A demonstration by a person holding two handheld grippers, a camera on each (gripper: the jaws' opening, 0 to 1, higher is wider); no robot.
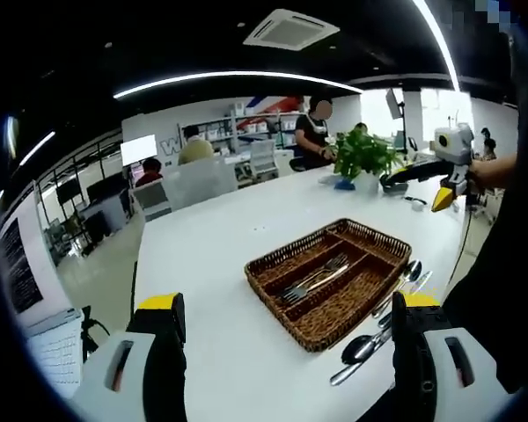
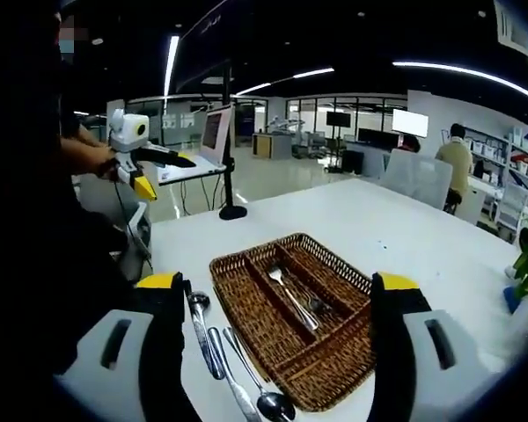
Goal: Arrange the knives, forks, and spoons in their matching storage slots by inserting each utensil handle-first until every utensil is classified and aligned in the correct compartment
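In the left gripper view, the left gripper (image 1: 286, 330) hangs above the white table (image 1: 211, 237) with its jaws spread wide and nothing between them; past them sits the wicker tray (image 1: 330, 280), split lengthwise into compartments, with forks (image 1: 313, 280) lying in the middle slot. Just beside the tray's right edge, on the tabletop, lie the loose spoons (image 1: 363, 347) and other utensils (too small to sort apart from here). Farther back stands a potted plant (image 1: 363, 156), and at the far right a person's hand holds a third gripper (image 1: 444, 171) with a yellow tip. In the right gripper view, the right gripper (image 2: 277, 316) also stands wide open and empty, and the same third gripper appears at upper left. The loose utensils lie left of the tray, near the left jaw, with a spoon bowl nearest the camera, and the forks rest in the tray's centre compartment.
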